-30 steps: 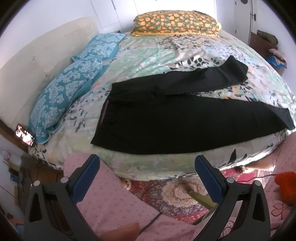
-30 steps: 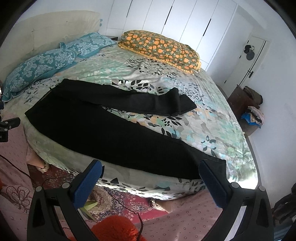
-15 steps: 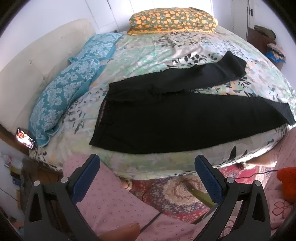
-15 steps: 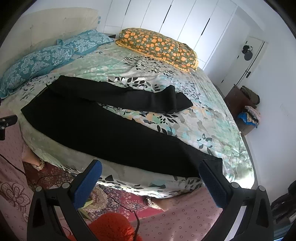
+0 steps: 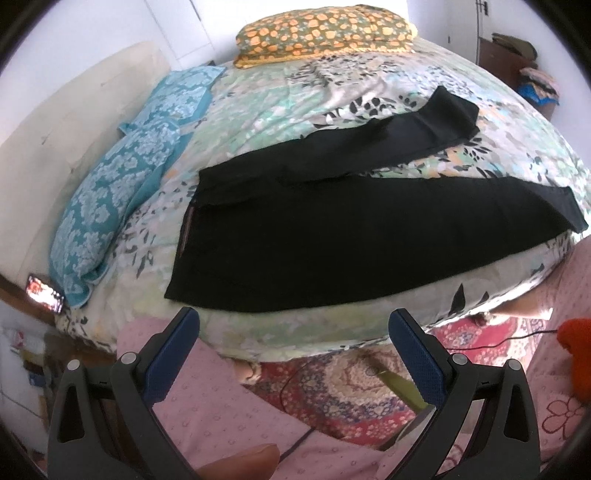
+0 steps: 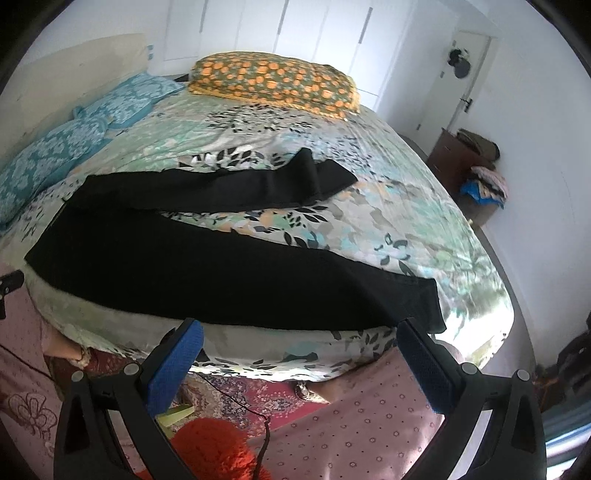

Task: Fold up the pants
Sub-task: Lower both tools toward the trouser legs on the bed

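Note:
Black pants [image 5: 332, 236] lie spread flat on the bed, waistband to the left, both legs running right and splayed apart. They also show in the right wrist view [image 6: 207, 266]. The near leg's cuff [image 6: 424, 302] lies by the bed's near right edge. The far leg's end [image 6: 317, 177] is rumpled. My left gripper [image 5: 293, 336] is open and empty, just short of the bed edge below the waist end. My right gripper [image 6: 301, 343] is open and empty, just short of the edge near the cuff.
The bed [image 5: 332, 92] has a floral cover, two teal pillows [image 5: 122, 184] on the left and an orange-spotted pillow [image 5: 325, 29] at the far side. A phone [image 5: 44, 299] lies at the left. A patterned rug [image 5: 369, 376] and a cable lie below. A dresser [image 6: 465, 158] stands right.
Both grippers have moved closer to the bed and lower, so the pants loom larger. The right view has swung right toward the cuff. The pants have not moved.

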Motion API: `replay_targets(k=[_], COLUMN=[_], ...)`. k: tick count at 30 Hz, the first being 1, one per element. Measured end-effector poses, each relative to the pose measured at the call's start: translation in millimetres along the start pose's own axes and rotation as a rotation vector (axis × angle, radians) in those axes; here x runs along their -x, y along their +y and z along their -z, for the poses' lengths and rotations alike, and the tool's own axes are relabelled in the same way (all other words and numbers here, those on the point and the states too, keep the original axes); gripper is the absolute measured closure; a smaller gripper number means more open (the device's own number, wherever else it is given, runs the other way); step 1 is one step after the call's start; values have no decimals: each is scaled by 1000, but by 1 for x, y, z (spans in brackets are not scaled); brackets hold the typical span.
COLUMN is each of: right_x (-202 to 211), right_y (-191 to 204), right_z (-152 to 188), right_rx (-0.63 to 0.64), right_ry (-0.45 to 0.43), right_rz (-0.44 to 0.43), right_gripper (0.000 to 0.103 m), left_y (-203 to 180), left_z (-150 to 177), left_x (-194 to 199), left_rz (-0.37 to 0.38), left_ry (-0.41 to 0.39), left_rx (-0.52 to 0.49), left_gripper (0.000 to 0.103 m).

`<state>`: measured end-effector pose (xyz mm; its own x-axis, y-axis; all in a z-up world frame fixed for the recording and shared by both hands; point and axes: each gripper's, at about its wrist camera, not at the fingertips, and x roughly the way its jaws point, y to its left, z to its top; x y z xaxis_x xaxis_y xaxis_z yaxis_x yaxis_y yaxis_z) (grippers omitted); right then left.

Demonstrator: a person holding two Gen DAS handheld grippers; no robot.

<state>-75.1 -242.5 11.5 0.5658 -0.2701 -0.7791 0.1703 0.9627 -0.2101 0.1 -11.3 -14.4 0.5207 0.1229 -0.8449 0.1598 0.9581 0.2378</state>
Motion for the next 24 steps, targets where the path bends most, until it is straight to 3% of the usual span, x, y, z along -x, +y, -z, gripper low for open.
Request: replay_targets(k=[8,12,17,18,21,24], right_x=[-19,-29,-26,-22,-23,-43], right_y=[-6,-8,-23,-31,-40,-44], right_z=[-4,-16,-48,-58,-85,-112], right_rx=[-9,25,-26,-50,-57,-57], right_ry=[38,11,-167,-238,-345,-294], right_rz=[-39,-88,-245,-310,-394,-410], right_gripper=[0,0,0,0,0,0], left_y=[-10,-8,-2,0,6,5], left_z=[-24,-46,-84,-93,-117,-140], left_x=[-8,-12,-12,-12,-15,-24], left_rz=[61,81,106,112,156,196], left_ry=[-42,-98,-191,-214,-254,-258], left_rx=[-22,-8,45,70,157,193], left_gripper=[1,1,1,1,0,0])
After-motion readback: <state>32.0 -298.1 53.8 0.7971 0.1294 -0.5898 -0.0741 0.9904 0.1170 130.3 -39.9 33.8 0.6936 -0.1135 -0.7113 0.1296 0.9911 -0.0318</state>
